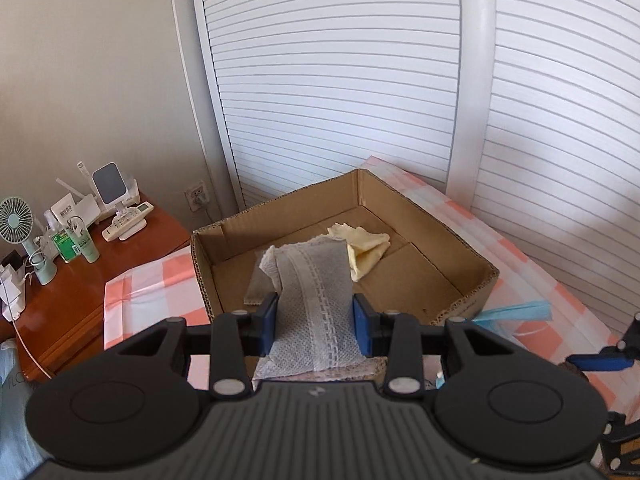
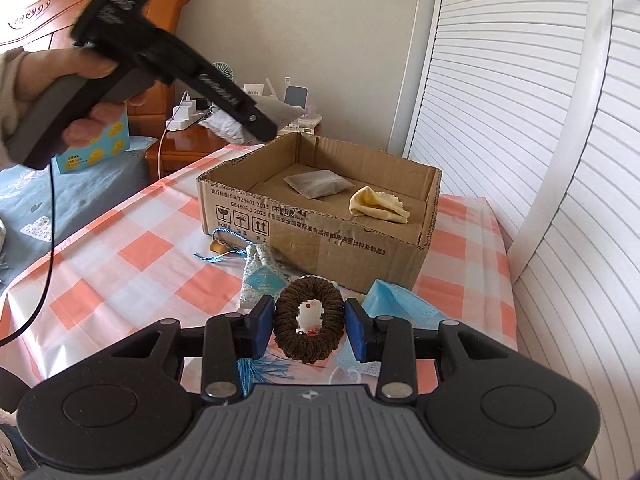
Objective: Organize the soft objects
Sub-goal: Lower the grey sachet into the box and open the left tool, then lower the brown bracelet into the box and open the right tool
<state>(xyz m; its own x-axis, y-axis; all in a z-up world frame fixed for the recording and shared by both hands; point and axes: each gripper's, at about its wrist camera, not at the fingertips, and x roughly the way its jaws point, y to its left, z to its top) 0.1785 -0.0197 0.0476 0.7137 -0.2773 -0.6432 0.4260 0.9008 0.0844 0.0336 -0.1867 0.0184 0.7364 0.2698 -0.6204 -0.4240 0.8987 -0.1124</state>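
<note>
The left gripper (image 1: 315, 322) has its jaws clamped on a grey-white cloth (image 1: 316, 292), held raised with the cardboard box (image 1: 404, 216) ahead of and below the jaws. The right gripper (image 2: 309, 330) has its jaws apart around a brown scrunchie (image 2: 309, 328) on the worktop, seemingly not yet touching. The cloth should clear the box's near wall before release, dropping beside the yellow cloth (image 1: 366, 250).
</note>
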